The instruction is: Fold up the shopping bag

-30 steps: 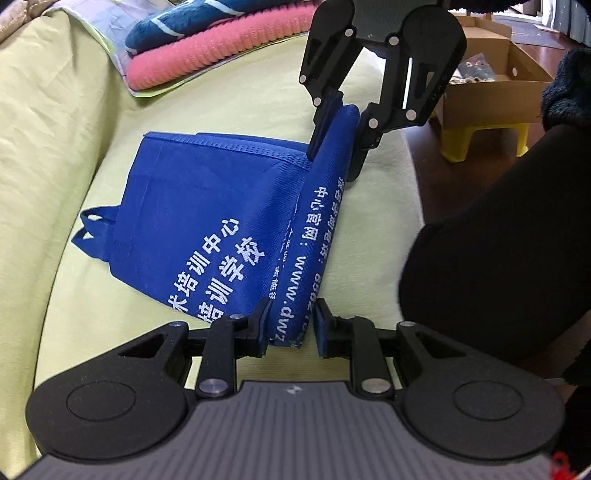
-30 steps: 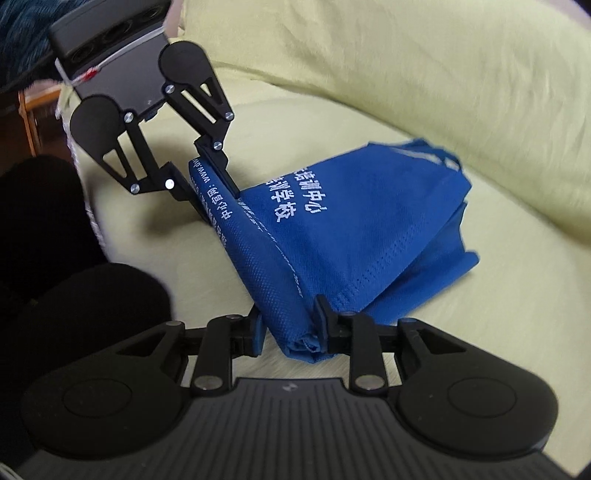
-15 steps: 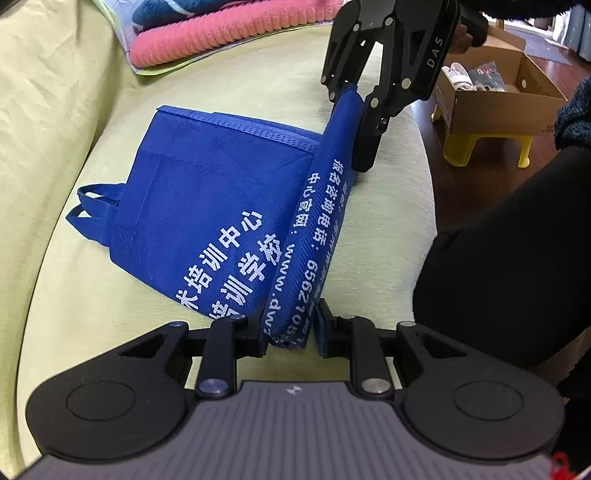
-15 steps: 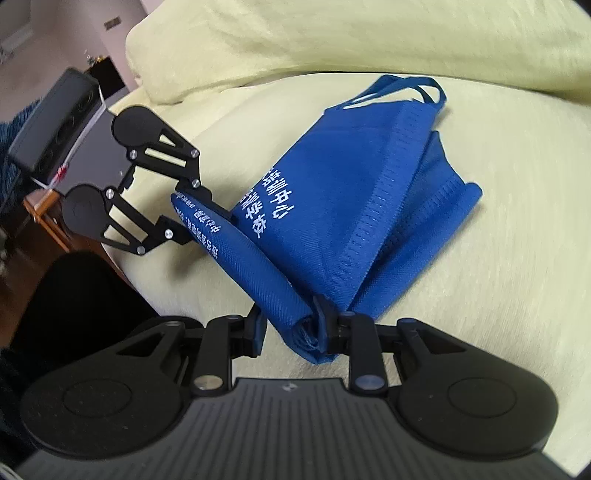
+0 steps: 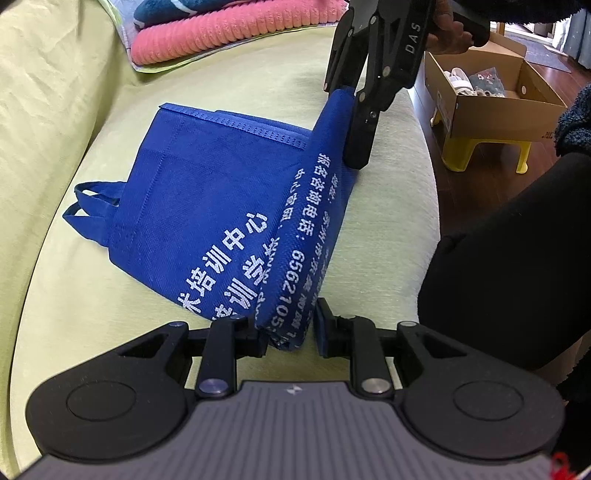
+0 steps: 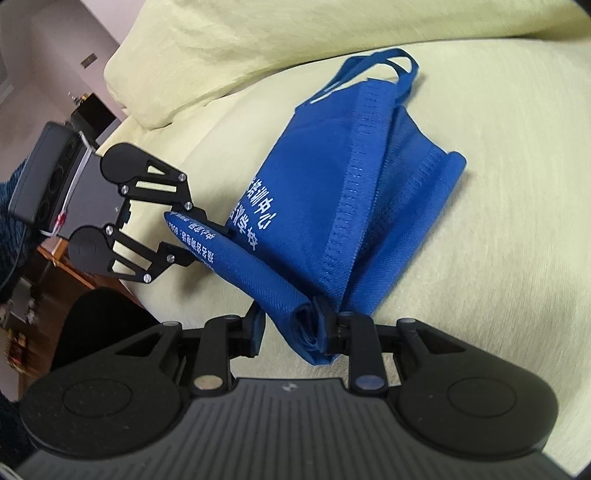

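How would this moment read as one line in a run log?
step: folding | left hand-held gripper: shut on bag | right hand-held gripper: shut on bag | edge lifted, rest on sofa

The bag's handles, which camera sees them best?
The right wrist view: both loops of the handles stand clear against the yellow cushion. The left wrist view shows them too, flatter, partly tucked behind the blue bag.

Under me is a pale yellow-green fabric sofa cushion [image 5: 229,85], with a matching back cushion [image 6: 332,33] behind it. At its far end I note a stack of folded textiles, a pink ribbed knit [image 5: 236,33] below a dark teal towel [image 5: 221,7]. Off the sofa's edge, an open brown cardboard box [image 5: 491,107] holding small items sits on a yellow plastic stool [image 5: 461,155] on dark wooden floor [image 5: 576,81].
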A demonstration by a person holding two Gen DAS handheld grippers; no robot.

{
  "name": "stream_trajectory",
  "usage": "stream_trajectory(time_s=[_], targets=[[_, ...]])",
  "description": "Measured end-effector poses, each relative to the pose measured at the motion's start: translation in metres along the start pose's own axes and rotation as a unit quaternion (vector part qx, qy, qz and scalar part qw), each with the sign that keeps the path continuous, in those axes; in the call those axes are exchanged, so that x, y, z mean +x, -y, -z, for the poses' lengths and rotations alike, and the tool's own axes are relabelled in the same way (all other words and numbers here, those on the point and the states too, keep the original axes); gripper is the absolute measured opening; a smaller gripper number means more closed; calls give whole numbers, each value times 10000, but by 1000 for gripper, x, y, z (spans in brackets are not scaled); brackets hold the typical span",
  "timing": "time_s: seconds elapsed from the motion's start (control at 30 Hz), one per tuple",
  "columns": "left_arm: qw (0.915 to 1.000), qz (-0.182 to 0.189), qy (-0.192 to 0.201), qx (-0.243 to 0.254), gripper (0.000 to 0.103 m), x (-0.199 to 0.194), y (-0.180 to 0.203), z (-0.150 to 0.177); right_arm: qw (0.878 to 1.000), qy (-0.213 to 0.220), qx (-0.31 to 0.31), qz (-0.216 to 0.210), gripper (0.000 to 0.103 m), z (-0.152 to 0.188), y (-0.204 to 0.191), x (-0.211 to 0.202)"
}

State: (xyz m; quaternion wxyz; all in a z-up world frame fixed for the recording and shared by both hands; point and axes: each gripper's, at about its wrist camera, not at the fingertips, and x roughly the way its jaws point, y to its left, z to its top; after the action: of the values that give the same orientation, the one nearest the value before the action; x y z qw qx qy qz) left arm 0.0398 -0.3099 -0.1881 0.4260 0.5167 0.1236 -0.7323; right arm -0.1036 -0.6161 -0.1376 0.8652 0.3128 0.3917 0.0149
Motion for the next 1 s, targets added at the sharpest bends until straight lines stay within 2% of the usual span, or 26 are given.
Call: stream_trajectory(time_s=[0.23, 0.57, 0.67, 0.77, 0.9, 1.0], targets=[[10000, -55, 8, -35, 32, 1, -1, -2, 9983, -105, 557, -110, 24, -6, 10, 0], [9997, -237, 22, -105, 35, 0, 1, 0, 9894, -389, 1402, -9, 22, -18, 21, 4], [9988, -459, -139, 43, 33, -7, 2, 3, 9869, -470, 1543, 28, 22, -22, 24, 7], [9980, -605, -135, 114, 22, -25, 1, 6, 9861, -494, 1585, 110, 21, -26, 26, 9], [9960, -859, 143, 190, 20, -48, 5, -3, 9867, -518, 1527, 179, 21, -28, 25, 12], [9952, -901, 317, 188, 20, -45, 9, -17, 9869, -488, 1526, 200, 21, -27, 25, 13]])
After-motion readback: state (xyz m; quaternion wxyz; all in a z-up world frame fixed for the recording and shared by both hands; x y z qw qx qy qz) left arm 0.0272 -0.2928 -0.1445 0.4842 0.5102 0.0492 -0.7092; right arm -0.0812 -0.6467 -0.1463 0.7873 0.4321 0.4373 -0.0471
